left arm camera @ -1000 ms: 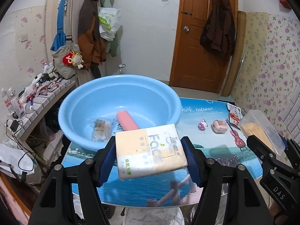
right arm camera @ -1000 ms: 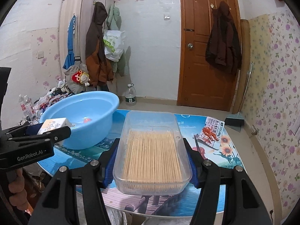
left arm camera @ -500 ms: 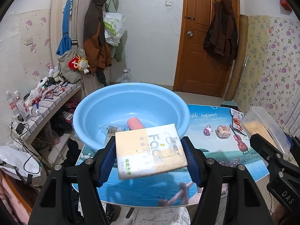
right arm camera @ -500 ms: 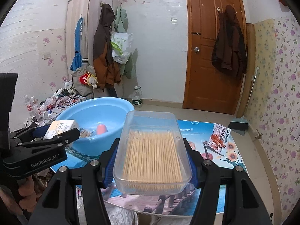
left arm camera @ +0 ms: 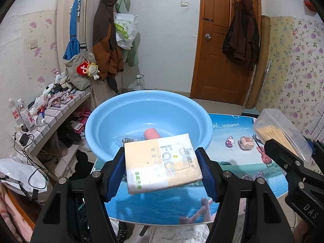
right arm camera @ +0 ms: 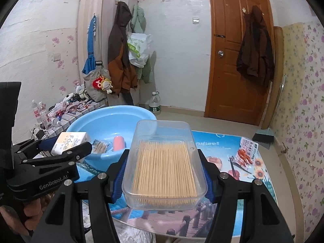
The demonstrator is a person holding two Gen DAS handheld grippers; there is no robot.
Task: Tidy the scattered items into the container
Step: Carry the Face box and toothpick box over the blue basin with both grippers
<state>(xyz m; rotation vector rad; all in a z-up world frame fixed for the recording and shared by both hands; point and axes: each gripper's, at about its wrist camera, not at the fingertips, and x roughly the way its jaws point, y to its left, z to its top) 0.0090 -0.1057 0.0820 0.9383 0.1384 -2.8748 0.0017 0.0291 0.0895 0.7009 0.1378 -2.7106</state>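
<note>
Between the blue pads of our left gripper [left arm camera: 162, 168] we clamp a tissue pack [left arm camera: 162, 165], flat and level, with the blue basin [left arm camera: 129, 119] just ahead so it can drop straight in. Our right gripper [right arm camera: 163, 172] squeezes a clear toothpick box [right arm camera: 164, 164] by its long sides, keeping the sticks from spilling. Beyond our left fingers, a pink tube [left arm camera: 151, 134] and a sachet already lie in the basin. We read "Face" on the pack, "GenRobot.AI" and "DAS" on the grippers, "nature!!" on the table [left arm camera: 232, 168].
</note>
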